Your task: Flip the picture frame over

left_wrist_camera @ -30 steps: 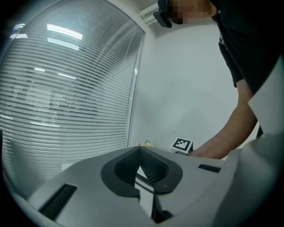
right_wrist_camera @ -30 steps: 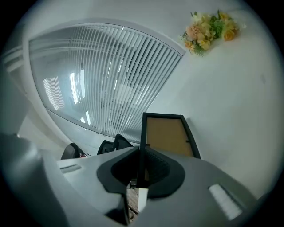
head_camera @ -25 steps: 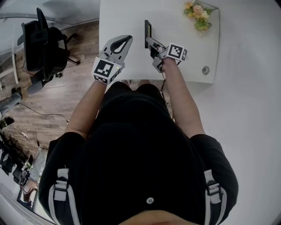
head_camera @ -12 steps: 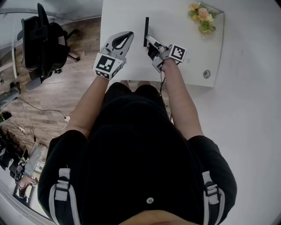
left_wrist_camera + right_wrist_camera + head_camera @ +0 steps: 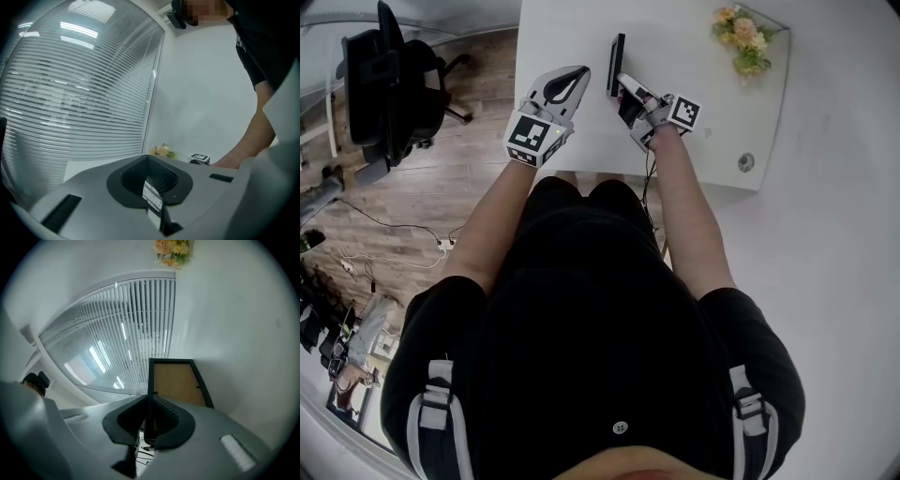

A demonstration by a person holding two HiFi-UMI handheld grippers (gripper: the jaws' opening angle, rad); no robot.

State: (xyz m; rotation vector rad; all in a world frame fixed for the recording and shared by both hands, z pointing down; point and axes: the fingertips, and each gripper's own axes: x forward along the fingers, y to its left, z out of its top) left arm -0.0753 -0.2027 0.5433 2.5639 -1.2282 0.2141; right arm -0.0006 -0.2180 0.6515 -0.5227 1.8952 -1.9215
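Observation:
The black picture frame (image 5: 616, 64) stands on its edge on the white table (image 5: 562, 37), thin side toward the head view. My right gripper (image 5: 623, 86) is shut on the frame's near edge. In the right gripper view the frame (image 5: 180, 383) rises from between the jaws and shows its brown backing, and my right gripper (image 5: 150, 414) pinches its black border. To the left of the frame my left gripper (image 5: 577, 74) hovers apart from it, shut on nothing. The left gripper view shows my left gripper (image 5: 157, 190) with the pads together.
A bunch of flowers (image 5: 744, 39) lies at the table's far right, also seen as flowers (image 5: 172, 249) and flowers (image 5: 161, 151). A small round fitting (image 5: 745, 162) sits near the table's front right corner. A black office chair (image 5: 389, 89) stands on the wooden floor to the left.
The right gripper has rolled with the frame, which went from slightly angled to nearly edge-on and upright. The left gripper has drifted a little lower, still beside the frame.

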